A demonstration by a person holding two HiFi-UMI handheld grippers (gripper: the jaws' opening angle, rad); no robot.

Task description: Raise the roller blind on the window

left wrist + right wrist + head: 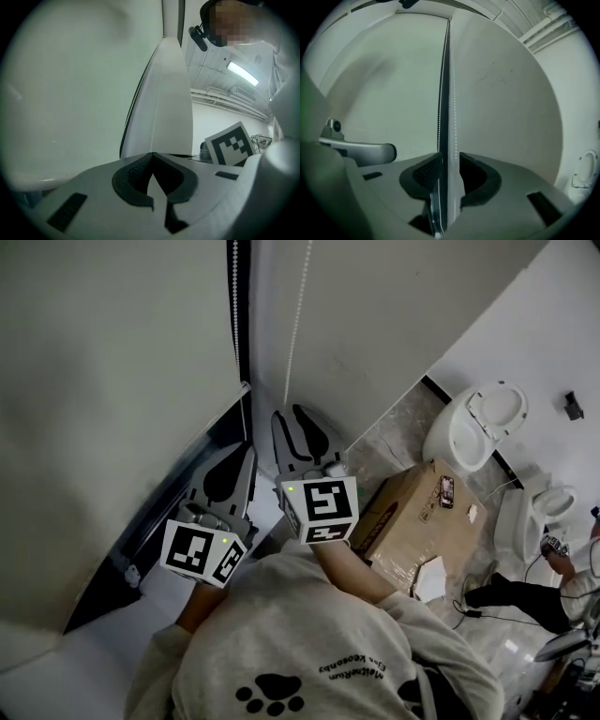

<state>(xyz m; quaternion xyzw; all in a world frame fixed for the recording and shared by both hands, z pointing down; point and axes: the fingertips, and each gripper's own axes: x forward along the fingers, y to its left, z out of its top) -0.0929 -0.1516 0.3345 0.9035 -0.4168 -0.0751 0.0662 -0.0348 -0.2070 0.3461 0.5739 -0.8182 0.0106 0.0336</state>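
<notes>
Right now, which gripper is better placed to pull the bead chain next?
Left, probably. The left gripper is shut on the bead chain at its tips; the right gripper stands open, the bead chain loose between its jaws.

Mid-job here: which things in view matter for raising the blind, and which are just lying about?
Job: pale fabric roller blind; white bead chain; left tool, shut on the chain; right tool, open around it.
Lying about: brown cardboard box; dark phone on it; white ceramic toilet.
</notes>
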